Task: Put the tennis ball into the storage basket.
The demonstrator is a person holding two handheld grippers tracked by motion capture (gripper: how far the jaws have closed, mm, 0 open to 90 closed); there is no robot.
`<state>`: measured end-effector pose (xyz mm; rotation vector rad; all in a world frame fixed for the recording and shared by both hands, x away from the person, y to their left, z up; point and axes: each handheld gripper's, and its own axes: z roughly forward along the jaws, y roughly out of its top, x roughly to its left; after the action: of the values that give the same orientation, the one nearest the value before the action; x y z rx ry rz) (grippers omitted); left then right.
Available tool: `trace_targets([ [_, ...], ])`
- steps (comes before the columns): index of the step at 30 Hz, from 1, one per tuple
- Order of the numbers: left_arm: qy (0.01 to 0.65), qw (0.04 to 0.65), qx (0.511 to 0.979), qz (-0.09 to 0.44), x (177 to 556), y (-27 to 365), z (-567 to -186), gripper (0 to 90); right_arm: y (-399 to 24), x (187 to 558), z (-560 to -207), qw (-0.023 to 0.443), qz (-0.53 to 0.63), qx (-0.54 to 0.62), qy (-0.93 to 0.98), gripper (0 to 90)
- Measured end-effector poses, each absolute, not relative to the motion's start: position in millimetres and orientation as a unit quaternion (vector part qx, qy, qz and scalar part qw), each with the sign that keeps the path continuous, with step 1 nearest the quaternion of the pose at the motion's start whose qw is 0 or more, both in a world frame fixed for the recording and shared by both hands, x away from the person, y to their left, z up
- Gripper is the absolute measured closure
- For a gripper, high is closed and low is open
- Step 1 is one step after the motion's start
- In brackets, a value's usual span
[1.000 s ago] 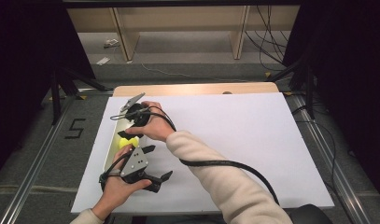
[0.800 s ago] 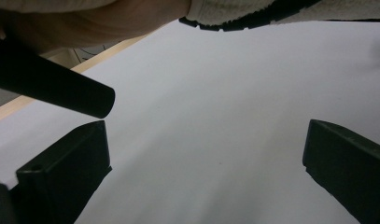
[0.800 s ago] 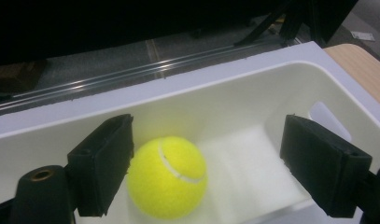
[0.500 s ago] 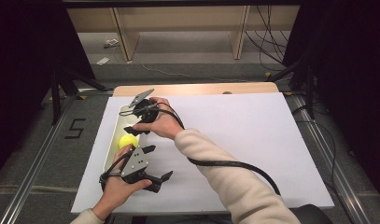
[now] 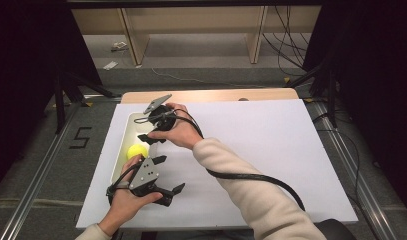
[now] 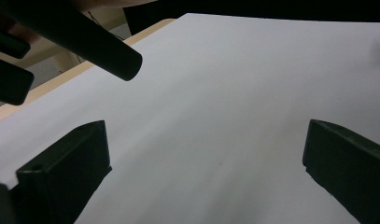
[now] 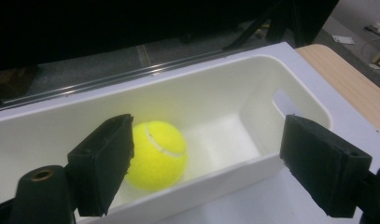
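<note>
A fuzzy yellow-green tennis ball (image 7: 158, 153) lies alone on the floor of a long white plastic bin (image 7: 253, 93) at the left edge of the white-covered surface (image 5: 271, 145). The right gripper (image 7: 206, 168) hangs just above the bin's near wall, fingers spread wide and empty. The left gripper (image 6: 204, 172) rests low over bare surface beside the bin, fingers wide open too, apparently holding nothing.

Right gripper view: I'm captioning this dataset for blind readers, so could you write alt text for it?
A yellow tennis ball lies inside a white rectangular bin with a handle slot in its end wall. The right gripper has its two black jaws wide apart in front of the bin's near wall, holding nothing. The bin stands on a white table surface.
</note>
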<state>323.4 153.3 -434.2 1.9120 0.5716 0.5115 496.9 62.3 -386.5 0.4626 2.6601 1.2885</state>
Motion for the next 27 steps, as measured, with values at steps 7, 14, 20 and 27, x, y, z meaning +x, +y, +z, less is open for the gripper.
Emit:
trace_targets([
  [7,0.238,0.515,0.795,0.213,323.4,153.2,-434.0,0.3,53.6,495.6,-384.3,0.08,0.434,0.154,0.884,18.2],
  [14,0.239,0.515,0.795,0.213,323.3,153.5,-433.9,0.2,39.5,493.8,-381.3,0.088,0.436,0.16,0.881,18.3],
  [20,0.239,0.516,0.795,0.213,323.7,153.8,-434.0,0.2,25.0,495.8,-379.3,0.094,0.439,0.171,0.877,18.3],
  [27,0.241,0.517,0.794,0.212,323.5,153.9,-434.0,0.3,9.3,496.7,-383.4,0.097,0.437,0.181,0.876,18.3],
])
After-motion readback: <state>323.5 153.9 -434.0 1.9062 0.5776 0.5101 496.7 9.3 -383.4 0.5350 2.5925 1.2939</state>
